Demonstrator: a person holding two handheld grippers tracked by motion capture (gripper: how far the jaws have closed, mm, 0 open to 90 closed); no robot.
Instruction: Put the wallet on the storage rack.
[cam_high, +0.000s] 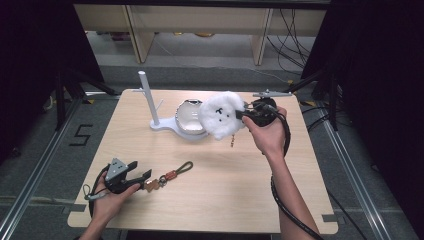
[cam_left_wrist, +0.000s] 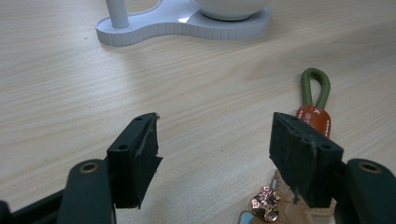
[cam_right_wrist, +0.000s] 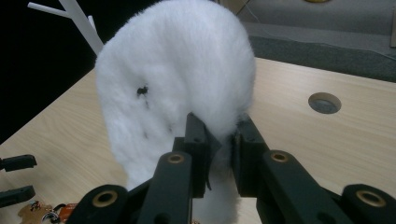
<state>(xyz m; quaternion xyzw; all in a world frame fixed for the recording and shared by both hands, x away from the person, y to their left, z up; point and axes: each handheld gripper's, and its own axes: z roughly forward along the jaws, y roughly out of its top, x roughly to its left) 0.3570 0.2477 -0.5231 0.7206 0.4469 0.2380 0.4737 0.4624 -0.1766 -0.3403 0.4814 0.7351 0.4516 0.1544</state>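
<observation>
right tongs pinch the fluffy white toy up high; left tongs sit open by the keychain.

hidden behind the fluffy white toy: one side of the white bowl in the high view. cut off by the top edge in the left gripper view: most of that bowl and the white post (just the bottom bits left). cut off by the bottom edge there: the shiny charm under the right-hand jaw. too small to tell: what hangs under the toy. half hidden in fluff: the tips of the right gripper.
</observation>
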